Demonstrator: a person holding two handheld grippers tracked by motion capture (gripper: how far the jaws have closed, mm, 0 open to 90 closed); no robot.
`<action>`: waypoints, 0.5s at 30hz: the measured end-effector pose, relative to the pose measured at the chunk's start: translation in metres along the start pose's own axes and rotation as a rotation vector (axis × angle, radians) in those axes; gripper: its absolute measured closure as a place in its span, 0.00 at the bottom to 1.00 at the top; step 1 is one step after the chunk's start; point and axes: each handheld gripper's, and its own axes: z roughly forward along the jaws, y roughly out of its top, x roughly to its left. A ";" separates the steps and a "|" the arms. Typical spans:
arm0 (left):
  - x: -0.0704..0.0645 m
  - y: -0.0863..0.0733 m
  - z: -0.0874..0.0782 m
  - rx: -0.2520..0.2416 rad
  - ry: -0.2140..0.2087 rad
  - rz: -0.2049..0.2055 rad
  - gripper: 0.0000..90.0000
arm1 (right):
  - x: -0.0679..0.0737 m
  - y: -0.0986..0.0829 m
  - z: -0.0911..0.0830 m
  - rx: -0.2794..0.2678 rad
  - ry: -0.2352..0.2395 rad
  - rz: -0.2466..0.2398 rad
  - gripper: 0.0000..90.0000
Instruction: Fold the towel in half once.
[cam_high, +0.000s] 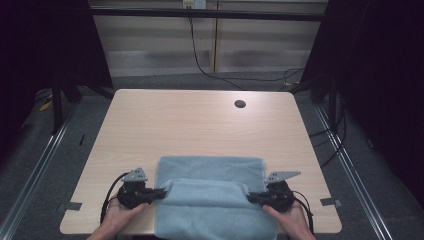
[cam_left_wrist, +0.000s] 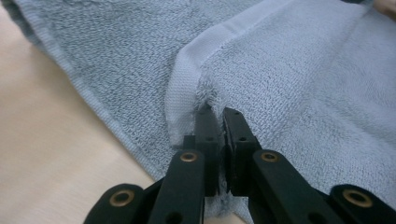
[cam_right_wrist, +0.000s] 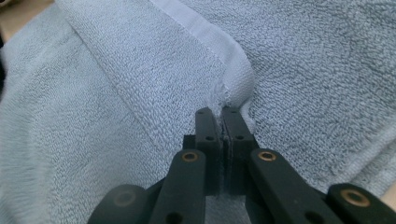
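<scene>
The table (cam_high: 200, 120) is the largest thing here, a pale wood-grain top with a round dark cable hole (cam_high: 240, 104) near its far edge. It bears nothing that holds anything, no box, bowl or tray, and no brand mark, label or lettering can be read on its top, on the cloth or on the tools.

Next in size is the light blue towel (cam_high: 210, 167), lying on the near half of the table, roughly centred between the person's arms, its near end reaching the table's front edge. Its near part is lifted and folded back over the flat part, so a raised band of terry lies across the middle of the cloth. A smooth woven hem (cam_left_wrist: 180, 88) runs along the folded edge.

The left gripper (cam_high: 161, 192) sits at the fold's left end, held in the person's left hand (cam_high: 117, 217). In the left gripper view its jaws are pressed together on the towel's corner right at the hem, with cloth caught between them.

The right gripper (cam_high: 250, 197) is at the fold's right end, in the right hand (cam_high: 292, 220). In the right gripper view its jaws are likewise squeezed together on the opposite corner, pinching the hemmed edge (cam_right_wrist: 233, 60) where it curls over.

A grey three-cornered plate tops each tool, and a black cable trails from each toward the person.
</scene>
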 end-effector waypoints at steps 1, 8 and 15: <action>0.007 0.004 0.003 -0.011 0.015 -0.009 0.96 | -0.005 0.006 0.004 0.002 -0.004 0.003 0.97; 0.043 0.022 0.012 -0.041 0.061 -0.046 0.96 | -0.036 0.048 0.031 0.001 -0.044 0.025 0.97; 0.076 0.040 0.021 -0.074 0.122 -0.094 0.96 | -0.054 0.073 0.050 -0.020 -0.065 0.033 0.97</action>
